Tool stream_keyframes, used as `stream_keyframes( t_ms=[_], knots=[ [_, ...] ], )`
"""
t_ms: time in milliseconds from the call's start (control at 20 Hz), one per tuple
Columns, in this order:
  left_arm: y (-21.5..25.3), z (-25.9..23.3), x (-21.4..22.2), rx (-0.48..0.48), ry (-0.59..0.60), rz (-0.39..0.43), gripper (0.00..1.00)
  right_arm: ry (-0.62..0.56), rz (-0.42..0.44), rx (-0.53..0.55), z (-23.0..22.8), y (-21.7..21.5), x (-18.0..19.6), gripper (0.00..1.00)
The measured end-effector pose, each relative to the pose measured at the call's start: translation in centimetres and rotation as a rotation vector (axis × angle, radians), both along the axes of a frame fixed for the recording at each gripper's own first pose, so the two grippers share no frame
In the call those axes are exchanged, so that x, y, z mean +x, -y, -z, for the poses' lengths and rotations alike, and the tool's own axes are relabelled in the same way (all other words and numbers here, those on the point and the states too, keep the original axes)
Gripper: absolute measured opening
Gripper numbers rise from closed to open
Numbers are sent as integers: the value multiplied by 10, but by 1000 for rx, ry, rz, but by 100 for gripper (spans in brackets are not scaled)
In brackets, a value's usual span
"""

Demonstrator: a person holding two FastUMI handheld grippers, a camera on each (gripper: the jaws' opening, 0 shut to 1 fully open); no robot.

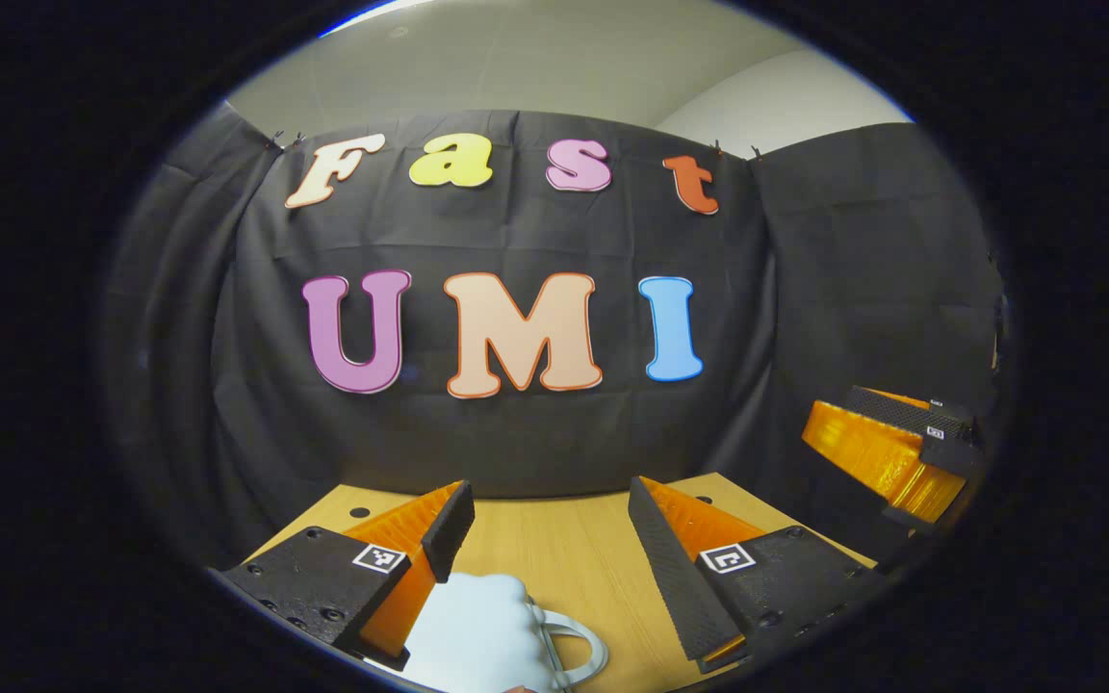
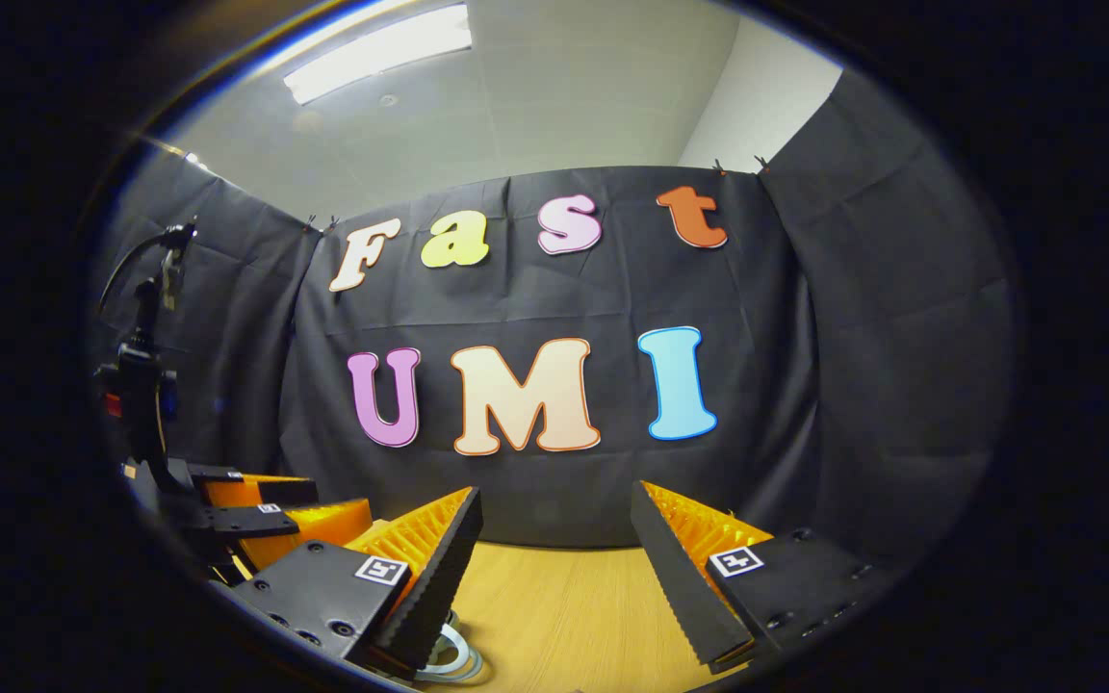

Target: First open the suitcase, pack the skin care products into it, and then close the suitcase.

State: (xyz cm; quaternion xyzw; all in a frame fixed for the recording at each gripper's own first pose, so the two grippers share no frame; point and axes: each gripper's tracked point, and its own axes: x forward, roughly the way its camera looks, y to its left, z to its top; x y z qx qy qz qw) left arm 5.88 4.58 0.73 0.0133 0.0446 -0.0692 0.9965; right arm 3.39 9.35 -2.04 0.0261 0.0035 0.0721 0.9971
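Observation:
A pale, rounded case (image 1: pixel 482 630) with a loop handle (image 1: pixel 581 643), the suitcase as far as I can tell, lies on the wooden table (image 1: pixel 564 549) at the bottom edge of the left gripper view. It sits just below and behind my left gripper (image 1: pixel 550 491), which is held above it, open and with nothing between its fingers. In the right gripper view my right gripper (image 2: pixel 555 493) is open too, and the loop handle (image 2: pixel 453 654) peeks out under its left finger. The two grippers hover side by side: the right gripper (image 1: pixel 887 433) and the left gripper (image 2: pixel 266 505) each appear at the edge of the other's view.
The black cloth wall stands close behind the table's far edge (image 2: pixel 554 553). A dark camera on a stand (image 2: pixel 145 375) rises at the left in the right gripper view. Bare tabletop (image 2: pixel 574 606) stretches ahead between the fingers.

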Motion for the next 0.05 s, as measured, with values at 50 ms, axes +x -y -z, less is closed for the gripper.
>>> stream_keyframes(
  t_ms=[50],
  knots=[
    [-2,-2,-1,-3,3,2,95,4,-5,-11,0,-6,-1,98]
  ],
)
